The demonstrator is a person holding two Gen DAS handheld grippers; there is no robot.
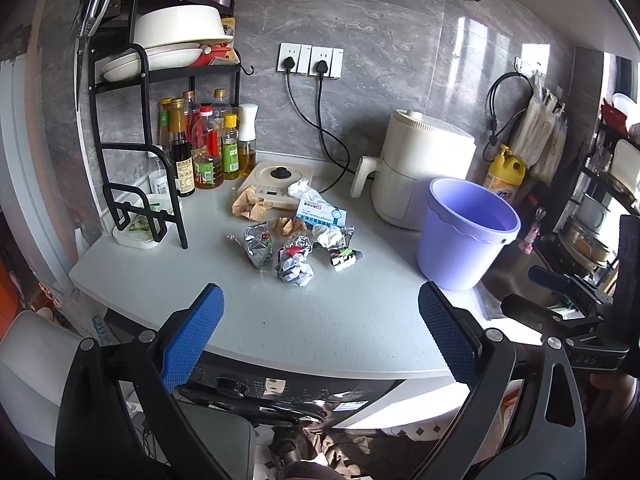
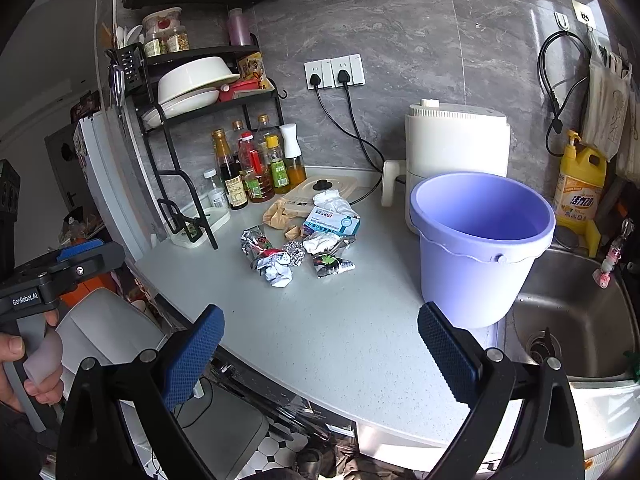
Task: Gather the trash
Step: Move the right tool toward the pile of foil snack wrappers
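The trash lay in a loose cluster near the middle of the surface, between the bottle rack and the purple bucket; crumpled foil wrappers sat nearest the front edge, brown paper wads and a white tissue lay behind them beside a small blue-and-white box. The left gripper and the right gripper both hung short of the pile with jaws spread wide and nothing between them; the bucket stood upright to the right, mouth up, apparently empty. The foil and paper looked light, soft and crushable, so a pinch across the bulk of any wad should hold, though foil may slip; the box seemed stiffer, best taken across its short sides; its long axis ran roughly left to right, while the wads had no clear direction.
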